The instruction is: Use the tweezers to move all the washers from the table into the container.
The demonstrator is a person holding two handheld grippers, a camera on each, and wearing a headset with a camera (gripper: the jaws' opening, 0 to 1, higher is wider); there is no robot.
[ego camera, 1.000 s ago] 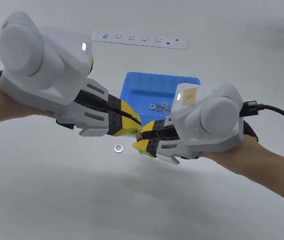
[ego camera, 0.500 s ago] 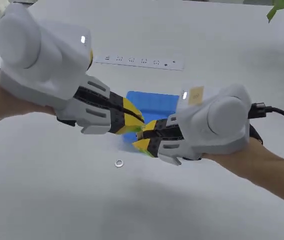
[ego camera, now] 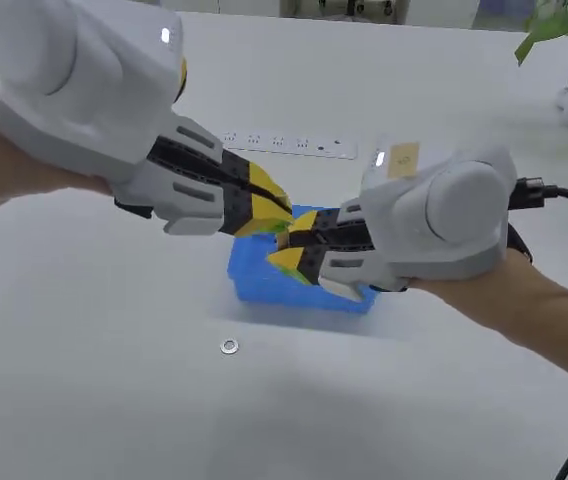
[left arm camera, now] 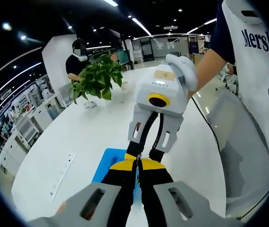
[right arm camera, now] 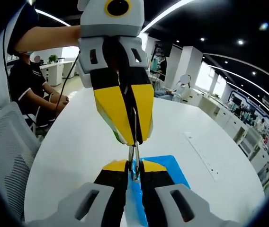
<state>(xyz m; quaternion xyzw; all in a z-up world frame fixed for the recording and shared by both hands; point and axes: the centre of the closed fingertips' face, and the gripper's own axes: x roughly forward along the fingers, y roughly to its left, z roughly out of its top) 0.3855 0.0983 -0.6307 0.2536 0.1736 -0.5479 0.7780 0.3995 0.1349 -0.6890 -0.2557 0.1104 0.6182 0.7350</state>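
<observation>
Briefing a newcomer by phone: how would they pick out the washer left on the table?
On the white table, find the blue container. Just off its near left corner, towards the person, lies the washer, apart from the container. It is a small silver ring, alone on bare tabletop.

Container [ego camera: 264,286] blue. Washer [ego camera: 229,346] silver, tweezers [right arm camera: 133,163] silver too. Left gripper [ego camera: 284,222] and right gripper [ego camera: 279,256]: white bodies, black jaws, yellow tips. Desk [ego camera: 114,400] white, power strip [ego camera: 289,145] white.
</observation>
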